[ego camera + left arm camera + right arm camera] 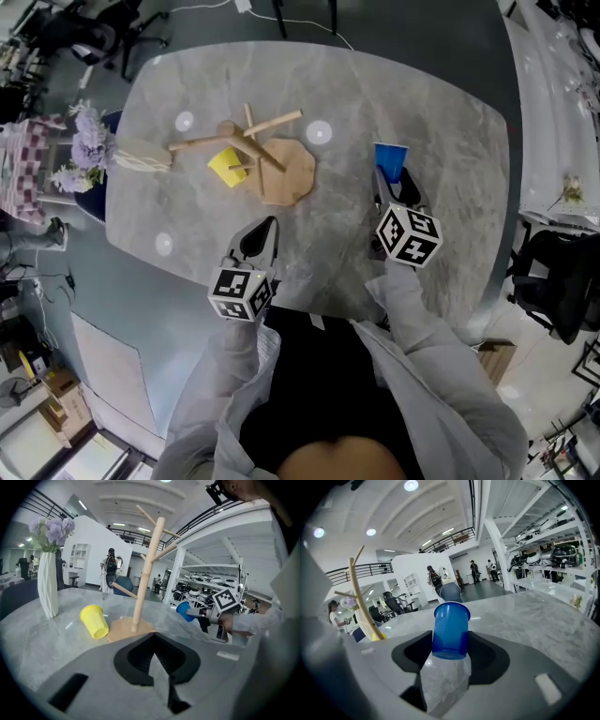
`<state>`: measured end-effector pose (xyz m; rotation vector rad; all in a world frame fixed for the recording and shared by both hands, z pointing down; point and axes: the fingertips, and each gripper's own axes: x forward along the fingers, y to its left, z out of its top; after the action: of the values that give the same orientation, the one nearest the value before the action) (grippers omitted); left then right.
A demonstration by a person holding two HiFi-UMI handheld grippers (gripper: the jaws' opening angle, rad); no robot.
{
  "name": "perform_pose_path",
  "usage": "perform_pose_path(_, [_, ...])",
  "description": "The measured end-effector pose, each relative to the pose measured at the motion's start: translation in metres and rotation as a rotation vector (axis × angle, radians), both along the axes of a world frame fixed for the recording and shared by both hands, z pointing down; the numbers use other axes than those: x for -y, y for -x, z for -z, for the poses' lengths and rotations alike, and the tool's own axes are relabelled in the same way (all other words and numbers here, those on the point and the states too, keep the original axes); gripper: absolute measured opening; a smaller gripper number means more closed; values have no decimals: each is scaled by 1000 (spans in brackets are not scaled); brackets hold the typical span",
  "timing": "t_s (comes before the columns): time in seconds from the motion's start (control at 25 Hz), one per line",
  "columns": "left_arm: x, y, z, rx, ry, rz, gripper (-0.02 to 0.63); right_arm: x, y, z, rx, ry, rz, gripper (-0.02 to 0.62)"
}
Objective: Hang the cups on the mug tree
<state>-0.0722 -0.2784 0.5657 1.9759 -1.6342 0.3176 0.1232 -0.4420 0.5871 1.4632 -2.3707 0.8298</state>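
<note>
A wooden mug tree (272, 150) stands mid-table on a flat wooden base, its pegs bare. Against that base a yellow cup (228, 167) lies on its side, also seen left of the tree (147, 569) as the yellow cup (94, 620). To the right, my right gripper (389, 183) is shut on a blue cup (390, 161). The blue cup (450, 630) sits between its jaws, rim pointing away, clear of the table. My left gripper (267, 225) hovers near the table's front edge, shut and empty; its tips (155, 654) meet.
A white vase with purple flowers (141, 155) stands at the table's left edge, to the left of the tree, also visible as the vase (48, 588). The grey marble table (441, 141) ends close behind both grippers. Chairs stand on the floor around the table.
</note>
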Motion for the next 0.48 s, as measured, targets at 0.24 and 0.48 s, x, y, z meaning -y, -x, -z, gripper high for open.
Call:
perform_pose_path(0.24, [-14,13,16,-10,-18,-80,2,-31,13,45,-96,-138,125,242])
perform_pose_path(0.48, [-25,36,40,17,-37,-189,2,-67,15,85,-189,-222,172,242])
